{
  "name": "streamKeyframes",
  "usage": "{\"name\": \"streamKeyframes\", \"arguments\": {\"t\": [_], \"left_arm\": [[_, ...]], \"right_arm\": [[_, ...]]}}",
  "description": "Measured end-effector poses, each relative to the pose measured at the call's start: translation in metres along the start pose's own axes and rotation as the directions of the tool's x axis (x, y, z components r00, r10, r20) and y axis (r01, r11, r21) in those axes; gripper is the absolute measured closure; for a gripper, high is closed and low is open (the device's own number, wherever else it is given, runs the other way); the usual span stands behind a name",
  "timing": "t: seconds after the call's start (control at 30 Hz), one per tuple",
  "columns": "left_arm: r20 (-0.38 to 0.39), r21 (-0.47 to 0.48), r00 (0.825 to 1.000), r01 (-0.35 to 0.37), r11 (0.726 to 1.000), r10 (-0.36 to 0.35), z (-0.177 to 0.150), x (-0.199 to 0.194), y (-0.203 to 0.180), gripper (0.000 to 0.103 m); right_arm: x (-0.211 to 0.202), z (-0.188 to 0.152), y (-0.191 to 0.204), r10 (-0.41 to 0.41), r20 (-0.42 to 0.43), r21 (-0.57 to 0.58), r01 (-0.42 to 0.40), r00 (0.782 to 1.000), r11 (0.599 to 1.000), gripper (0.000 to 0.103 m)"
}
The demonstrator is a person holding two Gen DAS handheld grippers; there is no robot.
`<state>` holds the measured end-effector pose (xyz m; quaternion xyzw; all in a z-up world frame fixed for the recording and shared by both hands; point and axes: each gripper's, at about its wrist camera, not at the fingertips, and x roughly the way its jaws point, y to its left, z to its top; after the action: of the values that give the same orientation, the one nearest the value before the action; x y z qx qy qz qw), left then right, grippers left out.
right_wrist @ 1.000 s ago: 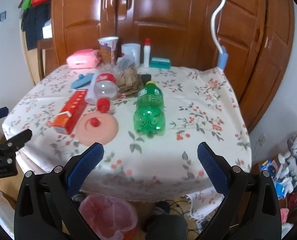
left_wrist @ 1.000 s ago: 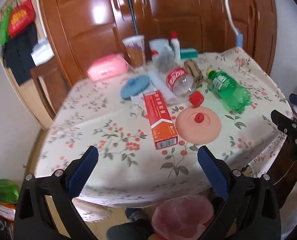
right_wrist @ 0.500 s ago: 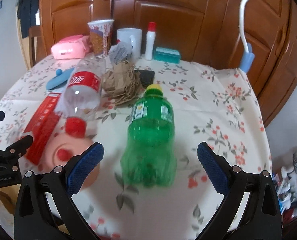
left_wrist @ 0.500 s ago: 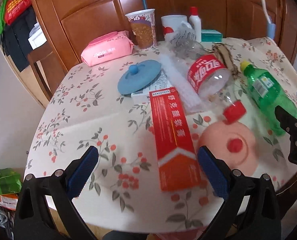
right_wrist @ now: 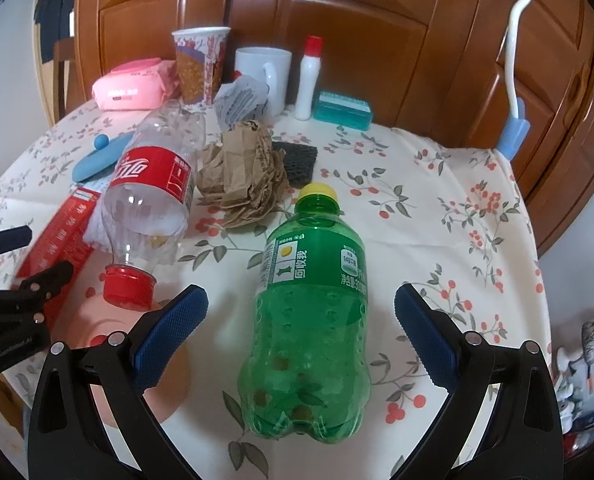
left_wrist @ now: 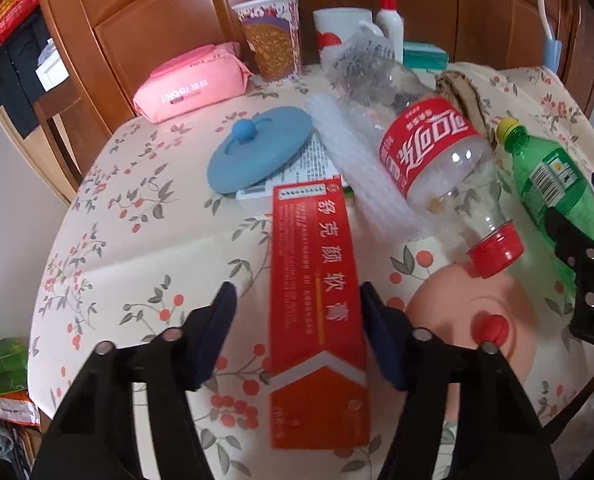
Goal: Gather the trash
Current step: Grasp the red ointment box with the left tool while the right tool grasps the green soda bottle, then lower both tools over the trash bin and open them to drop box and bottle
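My left gripper (left_wrist: 297, 336) sits half-open around the long red cardboard box (left_wrist: 317, 312), not clamped. Only the right view shows my right gripper (right_wrist: 301, 328), wide open and empty, straddling the green plastic bottle (right_wrist: 309, 320).

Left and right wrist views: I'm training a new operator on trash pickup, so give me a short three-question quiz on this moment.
1. True or false: the left hand-held gripper has its fingers on either side of the red box.
2. Which thing lies between the fingers of the right hand-held gripper? A) green bottle B) crumpled paper C) white mug
3. What colour is the cap of the clear bottle?

Key: 1 true; 2 A; 3 red.
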<state>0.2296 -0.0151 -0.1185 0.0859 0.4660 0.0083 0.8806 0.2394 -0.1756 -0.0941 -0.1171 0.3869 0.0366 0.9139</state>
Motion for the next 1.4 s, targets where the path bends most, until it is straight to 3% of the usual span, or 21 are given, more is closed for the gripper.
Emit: {"name": "streamKeyframes", "arguments": {"t": [0.07,0.33,0.43,0.5,0.53,0.97,1.4], "left_arm": [[-0.006,-0.007,1.0,0.025,1.0,-0.025,-0.001,0.004,0.001,0.06],[0.001,-0.004,0.999,0.036,0.999,-0.036,-0.002,0.005,0.0,0.06],[0.004,-0.006,1.0,0.013,1.0,-0.013,-0.003,0.006,0.0,0.053],[0.005,-0.01,1.0,0.022,1.0,-0.022,-0.003,0.006,0.002,0.054],[0.006,-0.011,1.0,0.029,1.0,-0.029,-0.003,0.006,0.002,0.06],[0.045,-0.018,0.997,0.059,0.998,-0.058,-0.007,-0.005,0.006,0.061],[0.087,-0.028,0.995,0.058,0.998,-0.056,-0.026,-0.045,0.011,0.061]], "right_arm": [[0.003,0.0,0.0,-0.003,-0.006,0.001,0.003,1.0,1.0,0.006],[0.015,0.004,-0.003,0.017,-0.024,0.029,-0.017,1.0,0.999,0.008],[0.02,0.004,-0.006,0.027,-0.033,0.041,-0.026,0.999,0.999,0.017],[0.023,0.004,-0.009,0.022,-0.041,0.05,-0.02,0.999,0.999,0.032],[0.024,0.004,-0.01,0.018,-0.041,0.046,-0.016,0.999,0.999,0.035],[0.009,-0.001,-0.013,0.027,0.002,0.031,-0.027,1.0,0.999,0.035],[-0.03,-0.021,-0.017,0.083,0.04,0.054,-0.085,0.996,0.995,0.035]]}}
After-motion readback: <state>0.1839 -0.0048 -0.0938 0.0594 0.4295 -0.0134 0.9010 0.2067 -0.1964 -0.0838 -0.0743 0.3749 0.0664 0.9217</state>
